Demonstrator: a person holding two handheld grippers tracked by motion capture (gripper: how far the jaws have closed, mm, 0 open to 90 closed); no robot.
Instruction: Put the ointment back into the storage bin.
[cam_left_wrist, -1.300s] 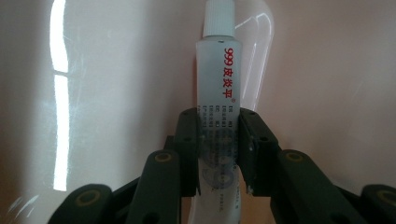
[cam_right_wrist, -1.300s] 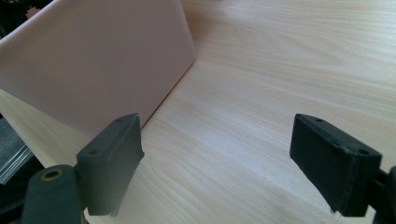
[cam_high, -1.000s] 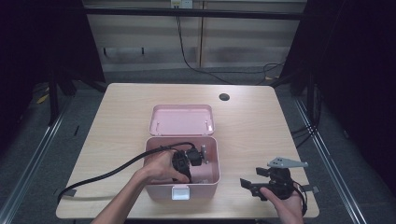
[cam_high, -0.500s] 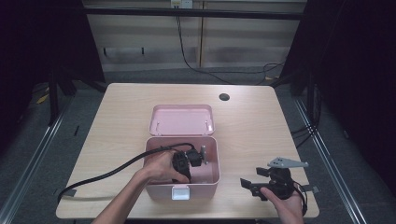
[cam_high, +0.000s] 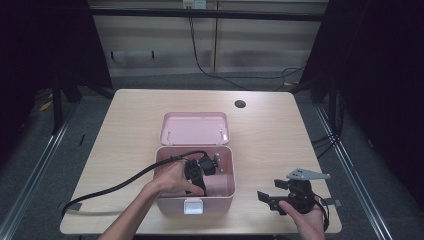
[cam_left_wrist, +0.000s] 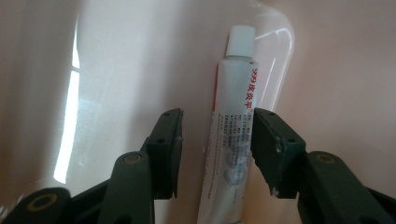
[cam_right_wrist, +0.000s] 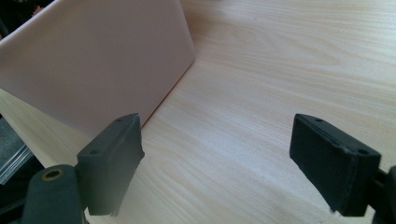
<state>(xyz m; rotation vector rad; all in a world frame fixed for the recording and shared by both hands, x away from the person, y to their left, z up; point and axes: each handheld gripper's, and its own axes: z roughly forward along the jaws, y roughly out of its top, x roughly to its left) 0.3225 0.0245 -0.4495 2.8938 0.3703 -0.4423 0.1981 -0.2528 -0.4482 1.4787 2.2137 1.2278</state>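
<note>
- We see the left tongs (cam_left_wrist: 215, 140) reaching down inside the pink box (cam_high: 225, 192), which stands open on the surface (cam_high: 130, 125) with its lid (cam_high: 195, 128) tipped back; in the high view the left tongs (cam_high: 200, 172) sit low in the box, with their cable (cam_high: 115, 187) trailing off to the left.
- A white tube (cam_left_wrist: 231, 121) with red print and a white cap lies on the box floor between the 2 jaws; the jaws have just been opening and now stand parted on either side of it; the pads no longer press on it, though the right one stays just beside its edge.
- The right tongs (cam_high: 272, 200) rest over the surface right of the box, near its front edge; in the right gripper view the right tongs (cam_right_wrist: 217, 156) stand wide apart, nothing between them but bare wood, the box wall at their left.
</note>
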